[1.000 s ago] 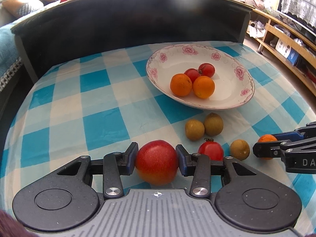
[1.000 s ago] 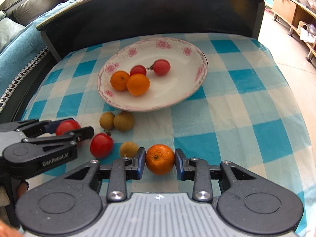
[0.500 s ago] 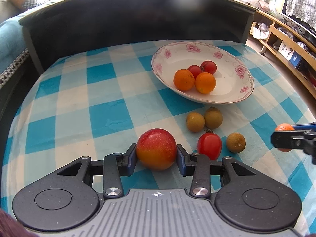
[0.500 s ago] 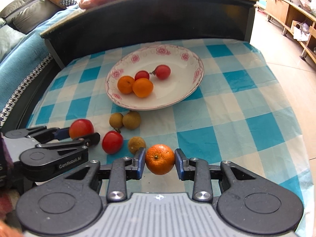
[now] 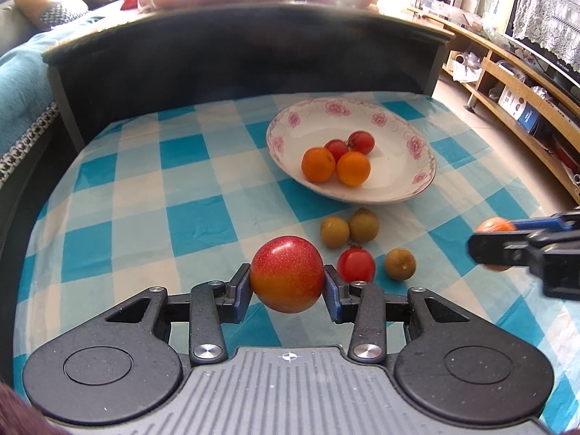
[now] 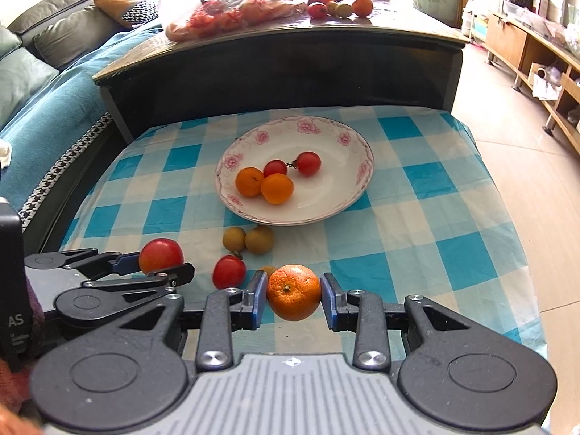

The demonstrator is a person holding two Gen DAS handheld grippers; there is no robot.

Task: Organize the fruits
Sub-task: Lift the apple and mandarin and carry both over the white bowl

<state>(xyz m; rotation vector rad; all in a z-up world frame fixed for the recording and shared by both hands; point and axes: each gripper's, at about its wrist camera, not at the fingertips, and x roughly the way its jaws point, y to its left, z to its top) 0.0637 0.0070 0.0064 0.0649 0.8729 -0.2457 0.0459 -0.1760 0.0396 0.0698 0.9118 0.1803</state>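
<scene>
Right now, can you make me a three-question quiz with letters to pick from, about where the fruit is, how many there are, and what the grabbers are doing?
1. Where do the three little brown fruits lie?
A. In the plate
B. On the checked cloth, in front of the plate
C. On the dark shelf

2. How many fruits are in the plate?
A. Two
B. Four
C. Six

3. What is the left gripper doing?
A. Its jaws hold a red apple
B. Its jaws are open and hold nothing
C. Its jaws hold a brown fruit

Answers:
1. B: they sit on the checked cloth beside a loose tomato, outside the rim.
2. B: two oranges and two small tomatoes lie inside.
3. A: the red apple is clamped between the pads, while the right gripper holds an orange.
</scene>
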